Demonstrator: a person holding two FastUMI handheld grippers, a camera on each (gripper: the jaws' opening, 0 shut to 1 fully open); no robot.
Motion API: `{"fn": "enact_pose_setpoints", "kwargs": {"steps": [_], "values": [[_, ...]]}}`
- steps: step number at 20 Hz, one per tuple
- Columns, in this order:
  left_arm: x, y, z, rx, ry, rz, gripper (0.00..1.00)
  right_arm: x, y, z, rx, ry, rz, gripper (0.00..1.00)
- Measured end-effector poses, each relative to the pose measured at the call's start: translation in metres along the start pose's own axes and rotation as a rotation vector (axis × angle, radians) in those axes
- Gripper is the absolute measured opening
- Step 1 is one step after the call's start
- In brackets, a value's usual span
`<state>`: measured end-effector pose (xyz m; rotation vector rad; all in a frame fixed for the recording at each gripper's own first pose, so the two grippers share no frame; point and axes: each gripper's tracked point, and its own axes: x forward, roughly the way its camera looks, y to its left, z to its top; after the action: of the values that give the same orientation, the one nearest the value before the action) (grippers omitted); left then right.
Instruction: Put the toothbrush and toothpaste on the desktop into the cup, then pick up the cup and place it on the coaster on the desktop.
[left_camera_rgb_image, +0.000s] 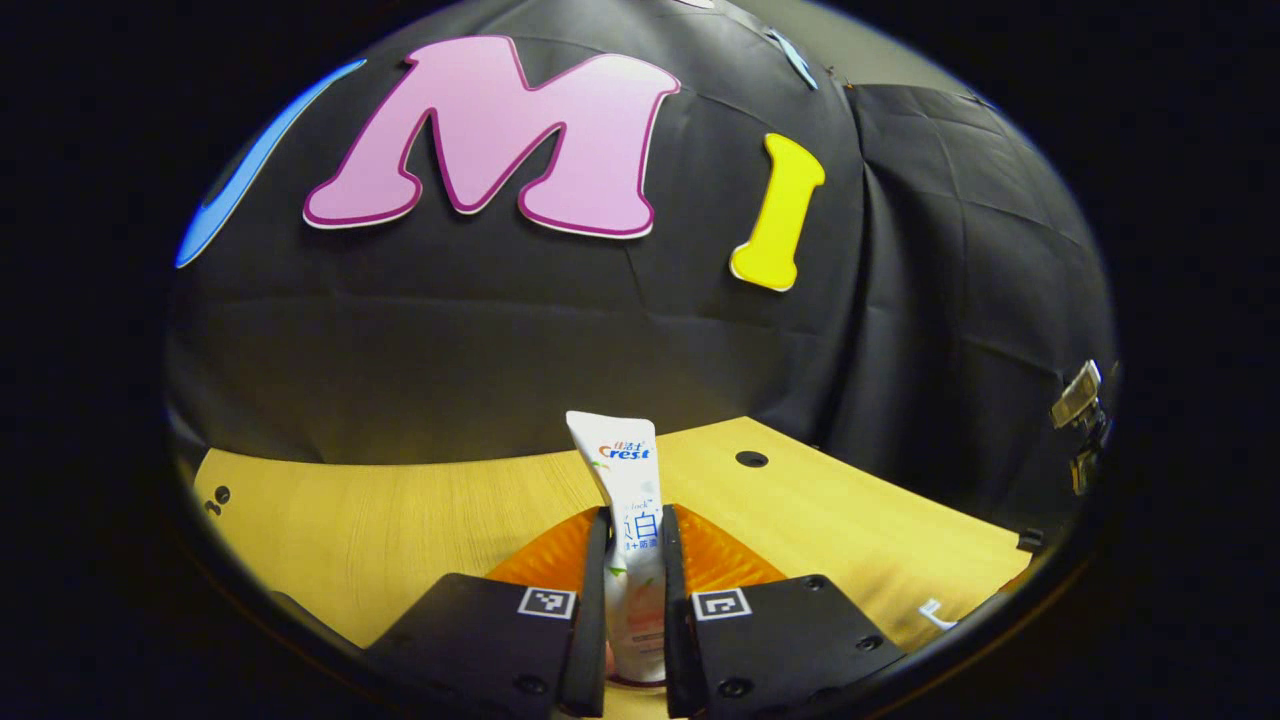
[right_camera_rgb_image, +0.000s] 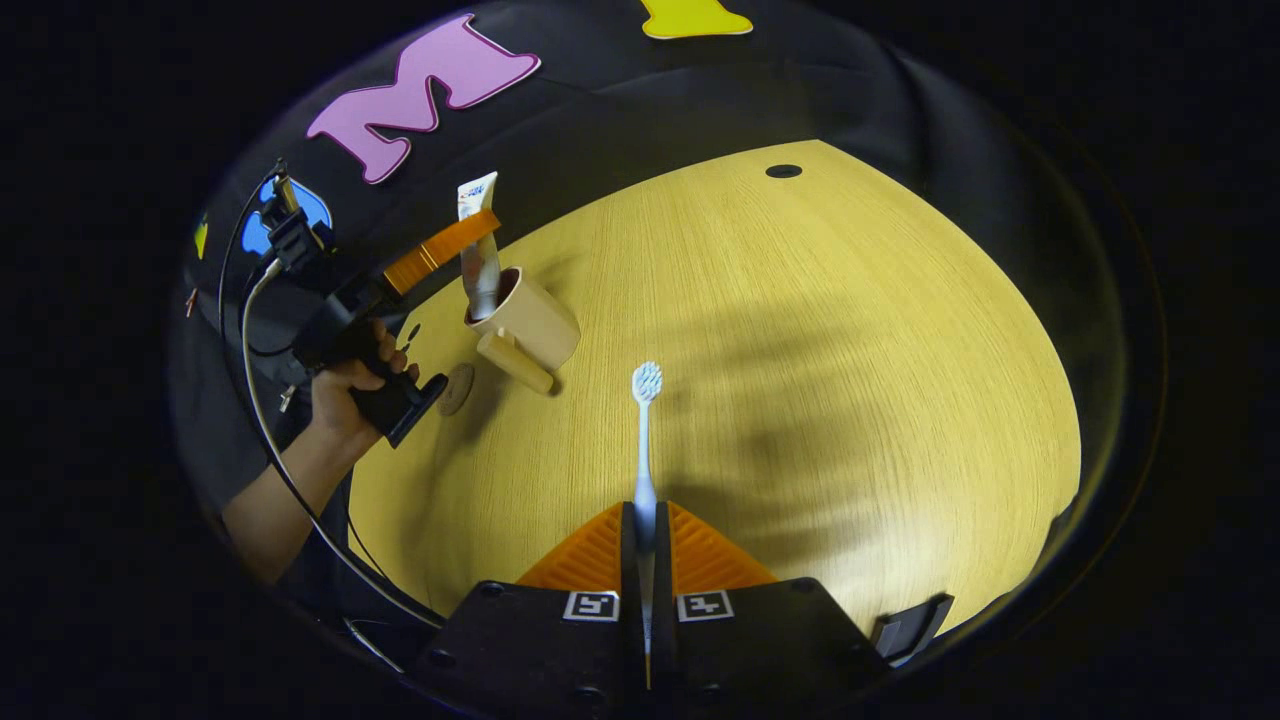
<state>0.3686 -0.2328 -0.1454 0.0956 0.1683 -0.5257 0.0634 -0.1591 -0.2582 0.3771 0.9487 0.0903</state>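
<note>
Between ridged gripper fingers, slim toothbrush.

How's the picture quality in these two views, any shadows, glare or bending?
Left gripper view: toothpaste sharp, desktop edge bowed by fisheye. Right gripper view: broad soft shadows across the desktop, bright patch at its right side, toothbrush crisp, cup small but clear.

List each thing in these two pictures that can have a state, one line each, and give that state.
White toothpaste tube: upright, clamped in the left tool, lower end in the cup.
Beige handled cup: upright on the wooden desktop, beside the coaster, not on it.
White toothbrush with blue bristles: held by its handle in the right tool, head pointing forward.
Round brown coaster: flat, bare.
</note>
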Motion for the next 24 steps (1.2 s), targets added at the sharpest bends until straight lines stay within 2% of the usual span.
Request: {"fn": "enact_pose_setpoints", "kwargs": {"steps": [1,2,4,5,8,9,10,13,17,21,24], "values": [[-0.004,0.002,-0.006,0.016,0.002,0.011,0.34,0.002,0.0,0.001,0.0,0.002,0.002,0.06],[-0.007,0.005,-0.009,0.028,0.001,0.029,0.31,0.003,0.001,0.002,0.001,0.003,0.003,0.06],[-0.011,0.009,-0.012,0.021,0.001,0.051,0.35,0.003,0.003,0.003,0.0,-0.005,0.009,0.06],[-0.018,0.012,-0.012,0.012,0.001,0.07,0.43,0.003,0.004,0.005,-0.002,-0.015,0.015,0.06],[-0.044,0.017,-0.008,-0.017,0.008,0.113,0.83,0.001,0.011,0.024,-0.033,-0.059,0.028,0.06],[-0.057,0.016,-0.007,-0.026,0.01,0.121,0.8,-0.001,0.015,0.035,-0.046,-0.081,0.033,0.06],[-0.071,0.014,-0.007,-0.031,0.016,0.127,0.96,-0.001,0.022,0.046,-0.056,-0.104,0.041,0.06],[-0.113,0.009,-0.01,-0.034,0.029,0.165,0.99,-0.005,0.043,0.085,-0.08,-0.185,0.087,0.06],[-0.166,-0.009,-0.025,-0.131,0.072,0.178,0.98,0.001,0.079,0.136,-0.12,-0.289,0.156,0.06],[-0.202,-0.014,-0.041,-0.117,0.146,0.192,0.98,0.013,0.116,0.178,-0.133,-0.4,0.228,0.06],[-0.222,-0.015,-0.043,-0.17,0.167,0.209,0.98,0.025,0.139,0.2,-0.129,-0.445,0.278,0.06]]}}
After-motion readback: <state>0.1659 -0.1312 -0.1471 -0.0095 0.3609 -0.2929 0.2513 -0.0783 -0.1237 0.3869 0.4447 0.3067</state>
